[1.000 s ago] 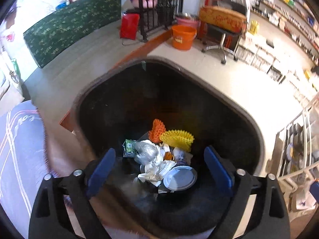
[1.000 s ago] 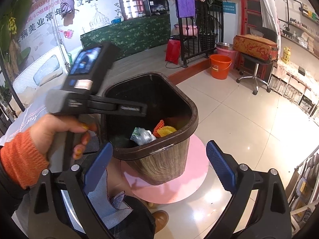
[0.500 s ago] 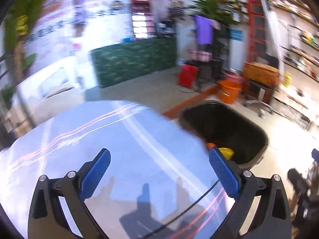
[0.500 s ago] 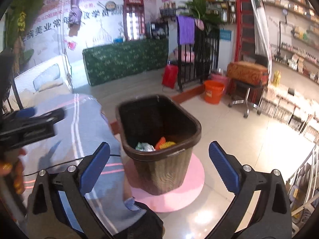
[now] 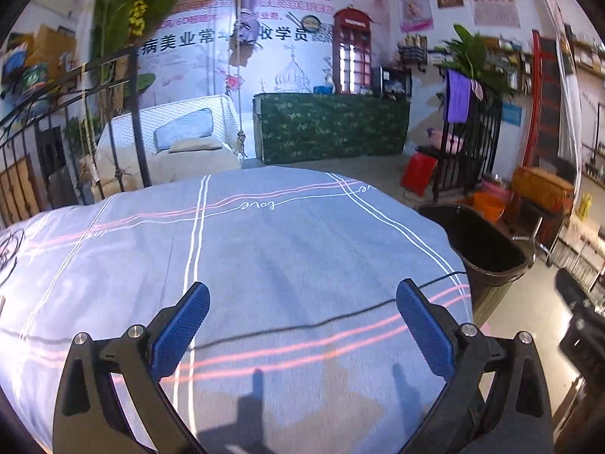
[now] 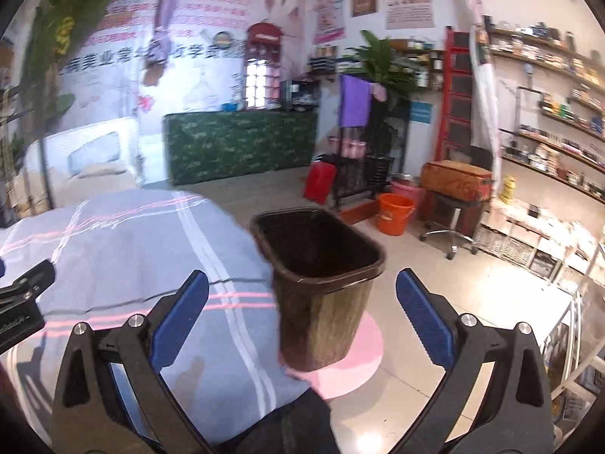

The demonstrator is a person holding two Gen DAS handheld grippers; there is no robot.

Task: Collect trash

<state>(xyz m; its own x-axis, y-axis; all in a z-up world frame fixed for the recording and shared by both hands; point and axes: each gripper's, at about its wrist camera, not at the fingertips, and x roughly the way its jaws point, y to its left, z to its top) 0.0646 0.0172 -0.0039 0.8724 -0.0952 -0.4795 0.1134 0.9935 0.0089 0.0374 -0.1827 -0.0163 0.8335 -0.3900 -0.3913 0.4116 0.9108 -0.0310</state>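
A dark brown waste bin [image 6: 321, 283] stands on a round pink mat [image 6: 355, 363] on the floor, beside the bed; it also shows at the right of the left wrist view [image 5: 487, 253]. Its contents are hidden from here. My left gripper [image 5: 302, 325] is open and empty, above the grey-blue bedsheet [image 5: 264, 249]. My right gripper [image 6: 302, 325] is open and empty, in front of the bin and above its rim. No loose trash shows on the sheet.
A thin black cable [image 5: 340, 317] lies across the sheet. An orange bucket [image 6: 395, 213], a stool [image 6: 453, 204], a black metal rack [image 6: 363, 174] and wall shelves [image 6: 559, 121] stand on the right. A green counter [image 5: 332, 128] and white seat [image 5: 181, 136] are behind.
My left gripper has swung away from over the bin to above the bed. My right gripper has pulled back and up, so the bin's trash no longer shows.
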